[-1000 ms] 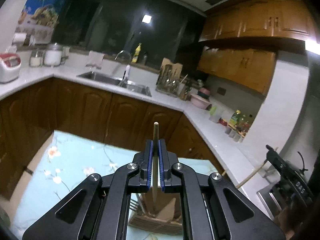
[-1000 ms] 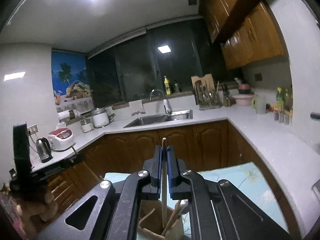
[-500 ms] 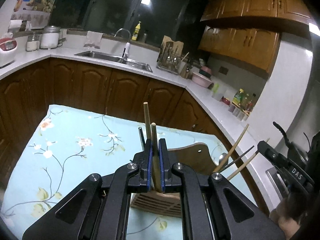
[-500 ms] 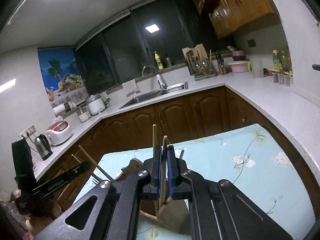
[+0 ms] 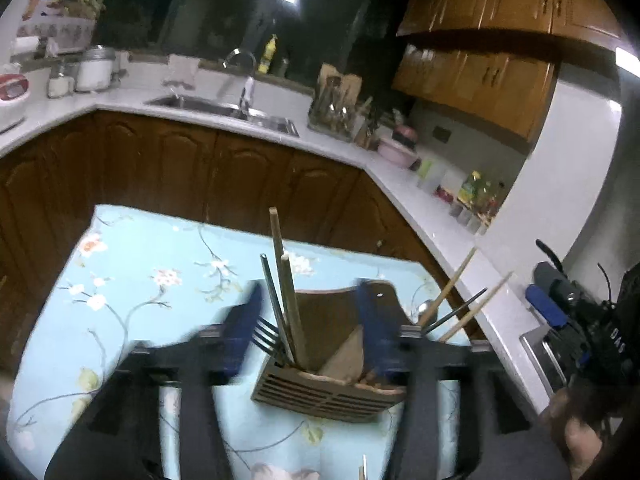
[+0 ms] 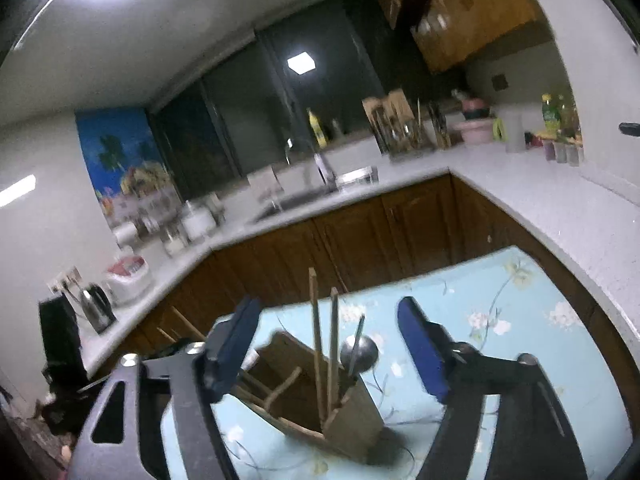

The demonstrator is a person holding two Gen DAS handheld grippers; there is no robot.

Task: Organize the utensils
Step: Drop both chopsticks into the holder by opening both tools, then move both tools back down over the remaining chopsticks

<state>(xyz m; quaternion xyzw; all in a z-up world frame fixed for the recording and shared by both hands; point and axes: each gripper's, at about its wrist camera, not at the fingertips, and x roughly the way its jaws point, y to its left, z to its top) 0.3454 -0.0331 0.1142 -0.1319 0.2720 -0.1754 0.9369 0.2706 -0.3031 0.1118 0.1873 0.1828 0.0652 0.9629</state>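
A wooden utensil holder stands on the floral blue tablecloth. In its left compartment stand two wooden chopsticks, a dark chopstick and a fork. More chopsticks and a spoon lean out at its right. My left gripper is open around the holder's top, holding nothing. In the right wrist view the holder holds two wooden chopsticks and a metal spoon. My right gripper is open and empty above it.
A kitchen counter with sink, knife rack, bottles and jars wraps behind the table. Brown cabinets stand below and above. The right gripper's body shows at the left view's right edge. A kettle and rice cooker sit left.
Both grippers were shut on a wooden chopstick each; both have opened and the chopsticks now stand in the holder. Both cameras have tilted down toward the table.
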